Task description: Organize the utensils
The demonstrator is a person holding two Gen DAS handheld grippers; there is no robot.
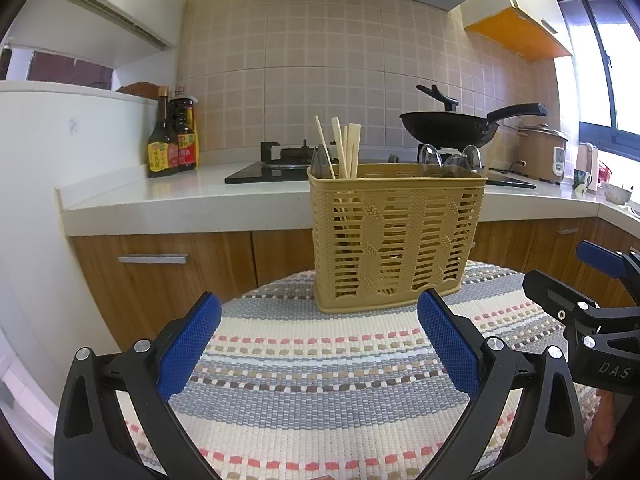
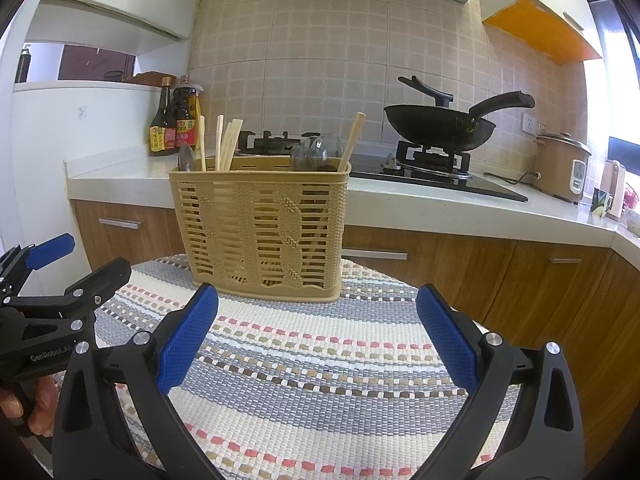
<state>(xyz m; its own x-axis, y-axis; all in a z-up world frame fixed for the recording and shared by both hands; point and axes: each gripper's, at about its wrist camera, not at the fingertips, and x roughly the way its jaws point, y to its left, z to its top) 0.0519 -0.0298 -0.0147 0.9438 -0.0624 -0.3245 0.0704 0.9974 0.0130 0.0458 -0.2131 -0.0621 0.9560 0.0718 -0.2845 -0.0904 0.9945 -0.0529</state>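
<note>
Left wrist, utensil basket [image 1: 396, 236] upright, grippers [image 1: 320, 344] empty

A round surface [image 2: 320, 380] is seen covered by a woven cloth [image 1: 320, 360] striped in grey, cream, pink and brown. A tan slatted plastic basket [image 2: 264, 232] is stood upright directly on the cloth toward the far edge, its base resting flat. Nothing else can be made out lying on it.
</note>
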